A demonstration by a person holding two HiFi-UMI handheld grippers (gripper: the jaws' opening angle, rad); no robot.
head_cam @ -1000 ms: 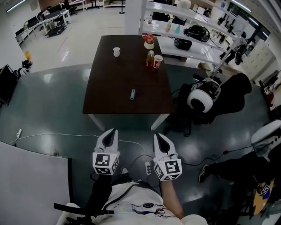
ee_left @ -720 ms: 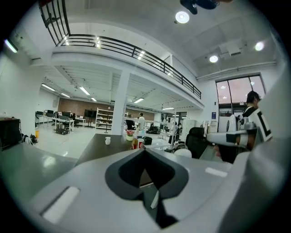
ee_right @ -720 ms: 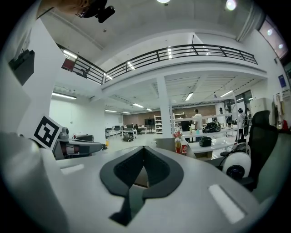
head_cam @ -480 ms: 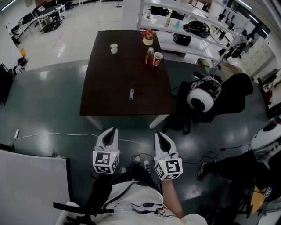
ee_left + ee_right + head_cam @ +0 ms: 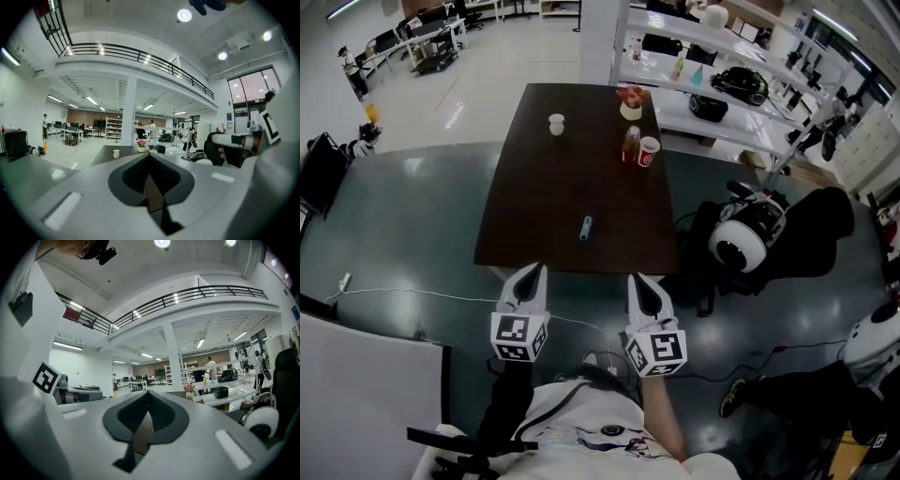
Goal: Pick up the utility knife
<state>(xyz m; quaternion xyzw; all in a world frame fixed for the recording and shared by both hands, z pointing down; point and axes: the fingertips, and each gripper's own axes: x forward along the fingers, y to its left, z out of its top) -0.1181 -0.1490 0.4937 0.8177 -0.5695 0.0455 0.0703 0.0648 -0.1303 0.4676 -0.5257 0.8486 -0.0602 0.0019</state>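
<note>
Knife (image 5: 585,228) lies on table (image 5: 525,216) while we hold left gripper (image 5: 536,272) and right gripper (image 5: 636,279) clenched empty near its front edge.

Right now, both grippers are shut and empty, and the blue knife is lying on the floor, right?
Not quite. The utility knife is lying on the dark table, not on the floor; the head view shows it. The rest holds: the left gripper and the right gripper are both shut and empty.
</note>
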